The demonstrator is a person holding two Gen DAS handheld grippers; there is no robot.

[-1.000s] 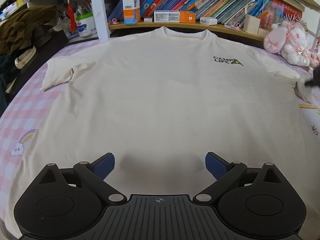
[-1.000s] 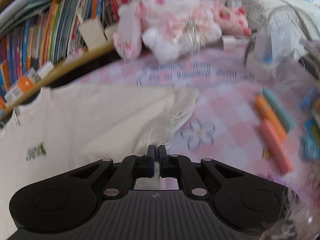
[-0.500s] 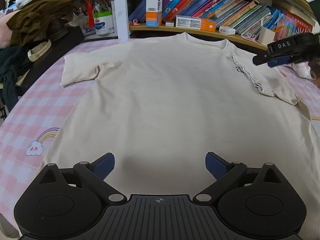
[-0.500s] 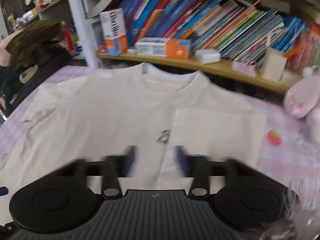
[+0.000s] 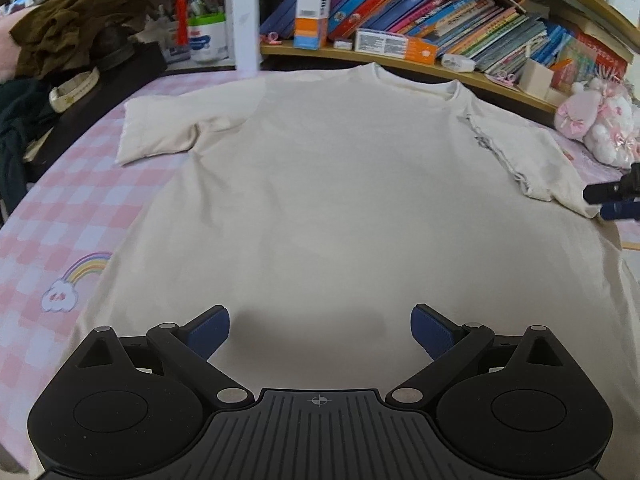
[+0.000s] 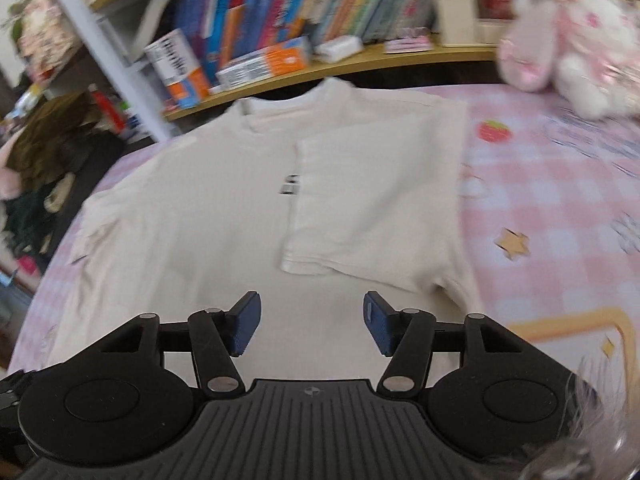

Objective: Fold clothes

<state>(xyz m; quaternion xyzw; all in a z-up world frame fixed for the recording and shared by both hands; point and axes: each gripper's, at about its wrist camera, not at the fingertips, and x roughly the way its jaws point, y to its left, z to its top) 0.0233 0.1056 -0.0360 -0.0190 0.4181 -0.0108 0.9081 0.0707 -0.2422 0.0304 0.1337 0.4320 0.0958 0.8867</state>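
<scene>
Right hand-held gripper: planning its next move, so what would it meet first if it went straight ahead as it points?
Probably the folded-in sleeve of the cream cotton T-shirt, lying just ahead of the open right hand-held gripper; depth is unclear.

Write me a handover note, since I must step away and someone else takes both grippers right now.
Left gripper: open, empty, above the T-shirt's lower part.
Right gripper: open, empty, just short of the folded sleeve.
T-shirt lies flat, front up, on the pink checked cloth.
Done: that sleeve is folded in over the chest.
Left: the other sleeve, then the body folds.
</scene>
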